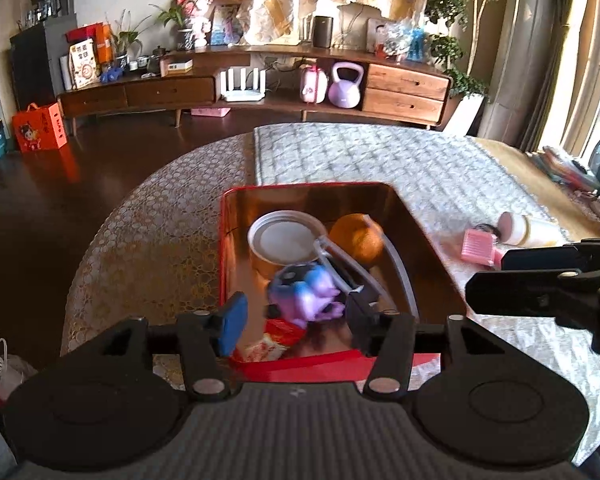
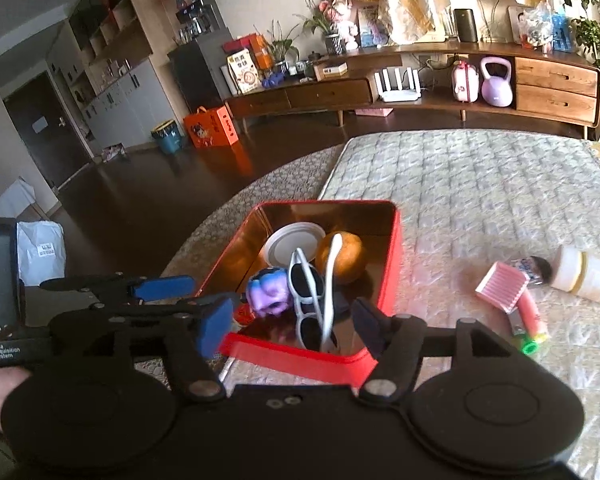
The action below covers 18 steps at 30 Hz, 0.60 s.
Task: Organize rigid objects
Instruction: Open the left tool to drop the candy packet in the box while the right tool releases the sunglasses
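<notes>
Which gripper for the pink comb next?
Right. The pink comb lies outside the red tin on the right gripper's side; both jaws are open and empty, and the left gripper sits over the tin.

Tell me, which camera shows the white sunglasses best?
The right wrist view. There the sunglasses lie in plain sight in the red box, both dark lenses showing. The left wrist view shows them blurred and partly hidden behind the purple toy.

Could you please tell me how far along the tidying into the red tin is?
Done: the red tin already holds a white lid, an orange, a purple toy and white sunglasses. In hand: nothing; both grippers are open. Left: pink comb, bottle and small items beside them.
</notes>
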Available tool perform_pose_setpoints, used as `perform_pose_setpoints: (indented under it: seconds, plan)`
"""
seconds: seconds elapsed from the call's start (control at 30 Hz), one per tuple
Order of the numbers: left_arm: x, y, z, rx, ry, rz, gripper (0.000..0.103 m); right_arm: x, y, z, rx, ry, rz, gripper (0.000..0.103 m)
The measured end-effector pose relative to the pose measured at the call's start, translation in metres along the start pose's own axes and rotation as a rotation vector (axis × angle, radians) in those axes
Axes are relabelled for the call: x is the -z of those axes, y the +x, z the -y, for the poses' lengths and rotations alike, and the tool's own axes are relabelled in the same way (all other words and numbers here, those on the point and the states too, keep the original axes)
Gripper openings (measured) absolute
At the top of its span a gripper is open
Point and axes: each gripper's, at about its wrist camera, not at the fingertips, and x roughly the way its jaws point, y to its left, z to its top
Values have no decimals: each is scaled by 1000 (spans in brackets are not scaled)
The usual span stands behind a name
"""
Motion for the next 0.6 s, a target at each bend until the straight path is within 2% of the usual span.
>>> perform_pose_setpoints:
  seconds: [0.17,0.3,0.6]
  plan:
    - [-4,-14,14,25,15,22,60,5,-24,11,16,-14,41,78]
    - [-6,-21,29,53,32,39,60,13,-44,21,54,-52,61,83]
    - [-12,-26,75,118,84,53,68,26,-76,56,129,-28,103,96]
